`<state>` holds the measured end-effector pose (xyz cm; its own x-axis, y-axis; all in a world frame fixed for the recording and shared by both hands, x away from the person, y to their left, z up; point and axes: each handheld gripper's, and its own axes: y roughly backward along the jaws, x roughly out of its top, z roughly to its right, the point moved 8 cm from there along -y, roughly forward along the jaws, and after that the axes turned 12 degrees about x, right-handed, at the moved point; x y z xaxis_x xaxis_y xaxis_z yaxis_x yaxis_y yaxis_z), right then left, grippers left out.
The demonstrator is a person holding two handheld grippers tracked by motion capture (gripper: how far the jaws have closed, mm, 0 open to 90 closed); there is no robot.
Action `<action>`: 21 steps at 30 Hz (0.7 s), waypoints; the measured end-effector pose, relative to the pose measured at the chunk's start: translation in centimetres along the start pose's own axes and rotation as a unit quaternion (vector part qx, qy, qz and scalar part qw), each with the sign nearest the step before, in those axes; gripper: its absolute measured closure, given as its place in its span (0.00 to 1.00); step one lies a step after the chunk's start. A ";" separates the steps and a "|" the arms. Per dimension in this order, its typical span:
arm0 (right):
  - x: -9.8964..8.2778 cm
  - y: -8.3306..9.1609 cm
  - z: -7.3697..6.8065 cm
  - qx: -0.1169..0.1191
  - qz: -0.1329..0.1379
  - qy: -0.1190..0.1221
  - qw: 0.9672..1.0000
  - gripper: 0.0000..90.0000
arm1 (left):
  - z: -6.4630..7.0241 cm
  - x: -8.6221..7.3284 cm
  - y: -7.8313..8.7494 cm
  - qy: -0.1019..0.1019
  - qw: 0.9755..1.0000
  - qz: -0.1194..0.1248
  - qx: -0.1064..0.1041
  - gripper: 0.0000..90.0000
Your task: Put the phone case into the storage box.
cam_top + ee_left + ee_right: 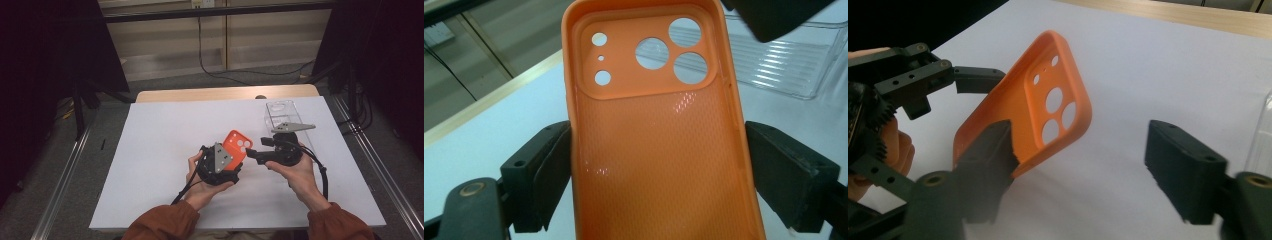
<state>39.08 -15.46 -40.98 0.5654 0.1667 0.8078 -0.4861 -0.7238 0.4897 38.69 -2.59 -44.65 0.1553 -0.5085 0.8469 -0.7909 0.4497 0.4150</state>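
A: Working over the white table (165, 150), we have a clear plastic tray (285, 112) at the far right, then both tools meeting near the middle.

B: Left gripper (227, 162) first. In the left gripper view its pads (549, 165) press the two long edges of the orange phone case (659, 130), lifted off the table, camera holes away from the hand. A firm hold, we judge.

A: And the right gripper (1083, 170)? Its jaws stand partly apart. One pad (990, 150) sits at the case's lower edge; whether it touches we cannot tell. The other pad (1183, 170) hangs well clear, with bare table between.

B: So nothing is gripped on that side yet. The handover seems just begun.

A: Agreed. To do it well, we'd square the right jaws across the case's narrow width, near the camera end, clear of the left pads.

B: Then close gently; soft silicone buckles. Left lets go only once the right grip is sure.
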 end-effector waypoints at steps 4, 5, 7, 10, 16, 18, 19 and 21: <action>0.3 -0.4 -0.1 0.006 0.000 -0.020 1.000 0.49 | 0.0 0.0 0.0 0.000 1.000 0.002 0.002 0.17; 0.3 -0.6 -0.1 0.009 -0.003 -0.023 1.000 0.51 | 0.0 0.0 0.0 0.000 1.000 0.003 0.002 0.17; 0.3 -0.8 -0.2 0.012 -0.004 -0.030 0.999 0.57 | 0.0 0.0 0.0 0.001 1.000 0.002 0.002 0.17; 0.2 -0.9 0.1 0.010 -0.010 -0.045 0.999 0.61 | 0.0 0.0 0.0 0.004 1.000 0.005 0.004 0.17; 0.2 -1.1 0.2 0.021 -0.014 -0.071 0.997 0.68 | 0.0 0.0 0.0 0.001 1.000 0.006 0.008 0.17; 0.2 -1.2 0.2 0.021 -0.017 -0.075 0.997 0.72 | 0.0 0.0 -0.1 0.001 1.000 0.006 0.010 0.17; 0.2 -1.4 0.1 0.028 -0.019 -0.083 0.996 0.75 | 0.1 0.0 -0.1 -0.001 1.000 0.006 0.011 0.17; 0.1 -1.5 0.1 0.028 -0.020 -0.089 0.995 0.76 | 0.1 -0.1 -0.1 -0.001 1.000 0.005 0.011 0.17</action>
<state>39.98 -14.43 -41.65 0.6952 0.0791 0.7144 -0.4255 -0.7558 0.4978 38.73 -2.66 -44.76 0.1462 -0.5058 0.8502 -0.8051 0.4386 0.3993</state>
